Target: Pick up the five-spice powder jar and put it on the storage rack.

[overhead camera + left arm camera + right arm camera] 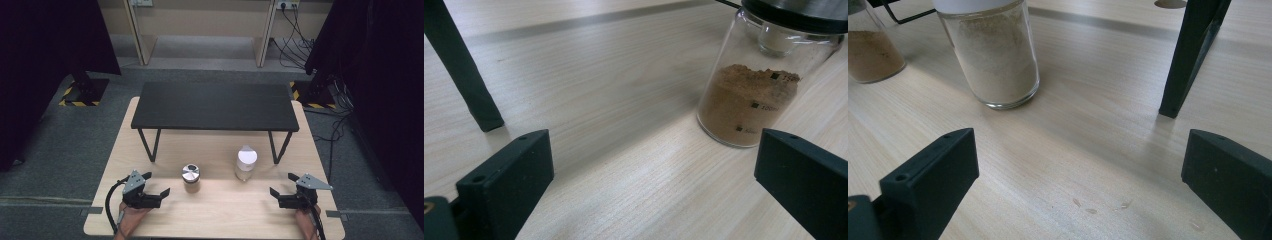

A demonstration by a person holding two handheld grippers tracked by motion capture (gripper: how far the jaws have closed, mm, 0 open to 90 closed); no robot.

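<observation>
Nothing has been picked up yet; this looks like the approach, with both hands low at the near edge of the table (150,220) and two jars standing ahead of them. The left gripper (156,184) sits just to the left of the brown-powder jar (190,178), which has a shiny metal lid and stands upright on the wood. In the left gripper view that jar (749,102) is close ahead and toward the right jaw, not yet between the two. The right gripper (283,184) rests further right, with the white-lidded jar (245,163) of pale powder ahead and to its left, near the leg of the small black shelf (215,106). In the right gripper view this jar (993,55) is upright, still a little way off.

Both pairs of jaws are spread wide and touch nothing, holding nothing.

My guess is that the next move calls for each hand to slide forward and inward until its jar stands squarely between the jaws, then close gently on the glass below the lid.
</observation>
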